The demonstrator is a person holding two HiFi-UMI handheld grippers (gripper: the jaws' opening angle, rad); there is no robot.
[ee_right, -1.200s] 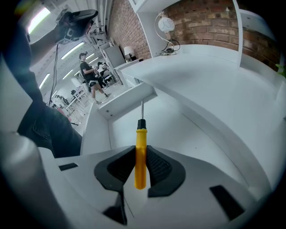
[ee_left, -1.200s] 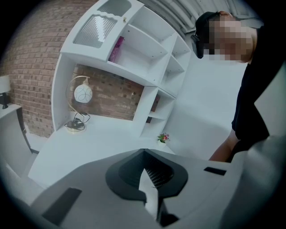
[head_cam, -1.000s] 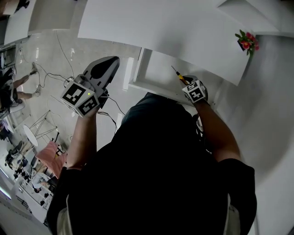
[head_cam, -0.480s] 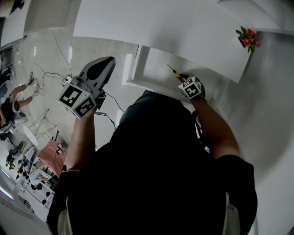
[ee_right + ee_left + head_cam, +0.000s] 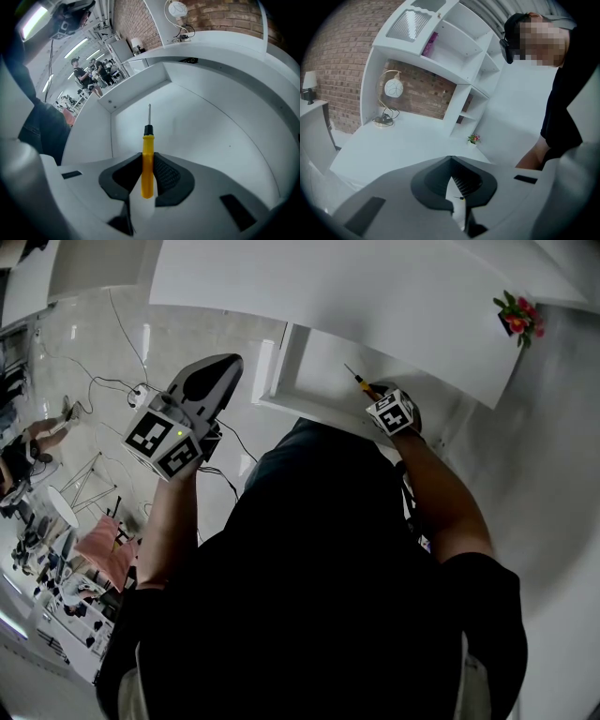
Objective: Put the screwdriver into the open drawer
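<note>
The right gripper (image 5: 149,158) is clamped on the yellow handle of the screwdriver (image 5: 148,140), whose shaft points out above the bare floor of the open drawer (image 5: 201,136); pickup and carry look done; lowering and letting go remain; the left gripper (image 5: 452,161), jaws together and empty, hangs well apart from the drawer.

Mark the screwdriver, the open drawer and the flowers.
screwdriver (image 5: 147,159): right gripper view, on the yellow handle.
open drawer (image 5: 201,136): right gripper view, on its bare white floor.
flowers (image 5: 518,319): head view, on the pink blooms.
</note>
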